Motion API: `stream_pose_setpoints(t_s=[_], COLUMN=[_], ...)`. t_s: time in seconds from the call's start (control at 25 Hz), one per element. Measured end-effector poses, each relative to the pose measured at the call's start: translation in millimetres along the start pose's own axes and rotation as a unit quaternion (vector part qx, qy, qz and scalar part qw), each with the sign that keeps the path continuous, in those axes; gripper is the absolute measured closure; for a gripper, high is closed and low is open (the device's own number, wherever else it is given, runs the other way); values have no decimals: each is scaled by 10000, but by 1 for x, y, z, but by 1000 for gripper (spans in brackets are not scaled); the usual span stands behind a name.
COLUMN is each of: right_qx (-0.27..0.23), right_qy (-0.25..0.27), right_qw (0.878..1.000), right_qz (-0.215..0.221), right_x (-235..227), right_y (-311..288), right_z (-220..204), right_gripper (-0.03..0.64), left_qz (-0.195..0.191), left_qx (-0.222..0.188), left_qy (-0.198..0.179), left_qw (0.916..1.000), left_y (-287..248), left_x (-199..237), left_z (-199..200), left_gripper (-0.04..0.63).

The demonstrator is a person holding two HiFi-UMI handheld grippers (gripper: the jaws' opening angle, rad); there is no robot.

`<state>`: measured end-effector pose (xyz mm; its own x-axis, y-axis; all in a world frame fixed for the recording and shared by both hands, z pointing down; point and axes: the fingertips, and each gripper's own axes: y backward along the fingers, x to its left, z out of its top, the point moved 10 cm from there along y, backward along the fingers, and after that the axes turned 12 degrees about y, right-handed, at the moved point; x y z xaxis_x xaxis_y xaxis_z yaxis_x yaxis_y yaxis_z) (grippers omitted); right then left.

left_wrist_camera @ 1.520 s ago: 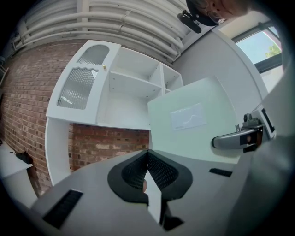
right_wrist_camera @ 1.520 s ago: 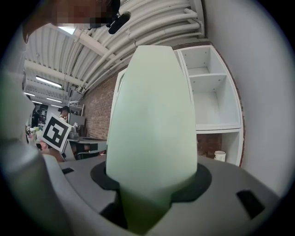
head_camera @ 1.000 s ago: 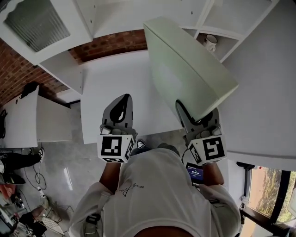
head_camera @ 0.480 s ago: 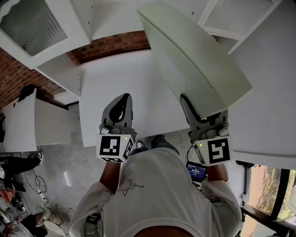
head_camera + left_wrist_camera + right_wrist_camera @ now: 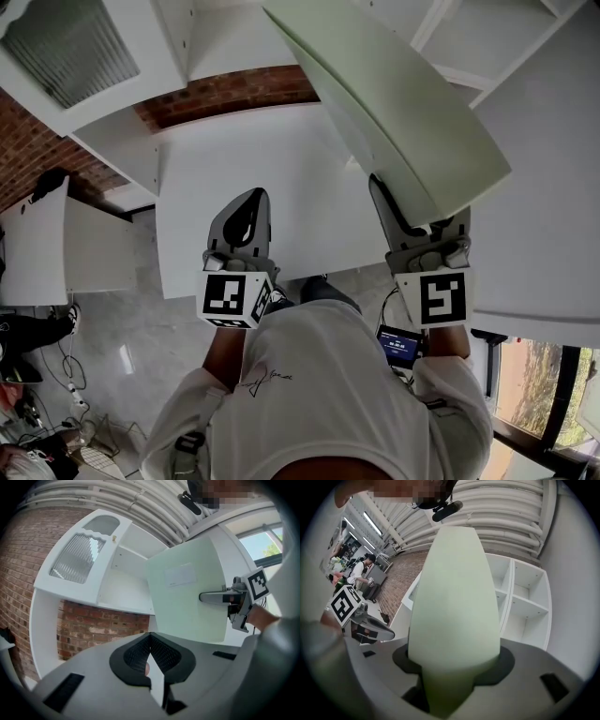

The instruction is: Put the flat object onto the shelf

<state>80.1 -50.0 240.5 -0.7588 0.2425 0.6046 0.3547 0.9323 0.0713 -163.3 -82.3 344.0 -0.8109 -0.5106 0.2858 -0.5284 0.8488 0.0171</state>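
Far left, the cabinet door (image 5: 66,47) with its ribbed glass pane stands open, and I judge it a hazard only if I swing wide that way. My left gripper (image 5: 248,202) hangs over the white table (image 5: 234,150) with its jaws pressed together on nothing, so it gives no support. The pale green flat board (image 5: 394,103) is in the air above the table, tilted, with its far end reaching up toward the white shelf unit (image 5: 525,602) and not yet resting on any shelf. My right gripper (image 5: 392,211) is clamped on the board's near end, and that is the only hold on it. I think that is the main risk: with so much board beyond the pads, its weight could lever it round in the jaws or pull it out, and it would drop onto the table. The other risk is steering. If I push forward at this angle, the far corner could catch a shelf edge or a divider, and the knock could twist the board loose.
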Motion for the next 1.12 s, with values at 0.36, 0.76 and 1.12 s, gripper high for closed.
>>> stream_pose_setpoints(t_s=[0.36, 0.76, 1.12], right_qx=[-29, 282, 320], right_qy=[662, 1711, 2568], right_qw=[9976, 9846, 9654], right_qz=[-207, -205, -324], right_x=[-4, -3, -2], right_y=[-13, -28, -45], right_z=[10, 19, 24], right_gripper=[348, 348, 348], left_qz=[-17, 38, 129], left_qx=[-78, -172, -195], left_qy=[43, 75, 113], left_qw=[10000, 9998, 9997], left_y=[3, 9, 13], left_x=[1, 10, 16], left_z=[3, 6, 7], left_gripper=[582, 583, 583])
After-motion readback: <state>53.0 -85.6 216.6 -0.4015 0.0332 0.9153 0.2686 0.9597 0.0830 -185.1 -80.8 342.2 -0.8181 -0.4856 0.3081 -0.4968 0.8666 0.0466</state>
